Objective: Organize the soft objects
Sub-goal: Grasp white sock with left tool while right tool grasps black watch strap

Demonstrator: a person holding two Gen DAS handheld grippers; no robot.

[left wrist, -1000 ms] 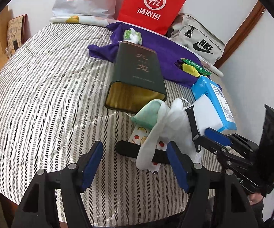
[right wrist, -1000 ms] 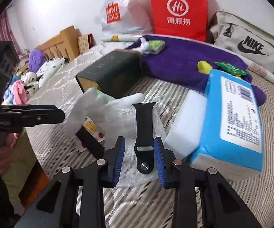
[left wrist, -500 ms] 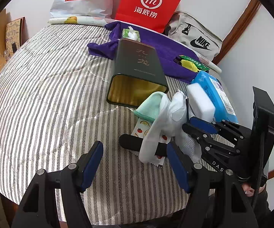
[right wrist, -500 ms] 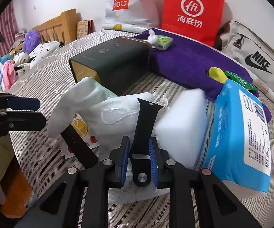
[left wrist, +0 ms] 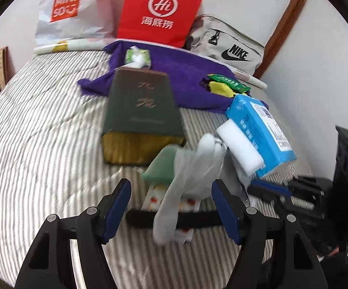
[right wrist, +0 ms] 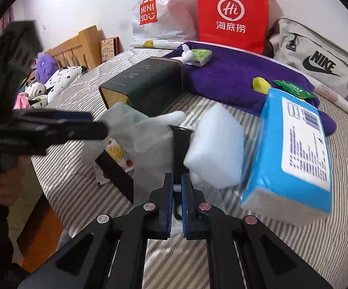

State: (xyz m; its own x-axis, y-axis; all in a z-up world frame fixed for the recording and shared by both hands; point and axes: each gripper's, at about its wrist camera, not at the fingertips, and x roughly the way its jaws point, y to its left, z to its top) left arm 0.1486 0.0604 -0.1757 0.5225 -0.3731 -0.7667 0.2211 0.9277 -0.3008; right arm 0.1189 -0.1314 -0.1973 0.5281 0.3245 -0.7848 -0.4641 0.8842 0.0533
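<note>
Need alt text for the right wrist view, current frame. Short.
The right tongs are shut on a black watch strap lying over a white glove on a striped bed. A white sponge and blue tissue pack sit right of it, a dark green tin behind; the left tongs reach in from the left.

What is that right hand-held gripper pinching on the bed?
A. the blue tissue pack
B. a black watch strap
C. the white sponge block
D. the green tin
B: the right hand-held gripper has its blue pads closed on the lower end of the black watch strap, which stands up between them beside the white sponge block.
</note>
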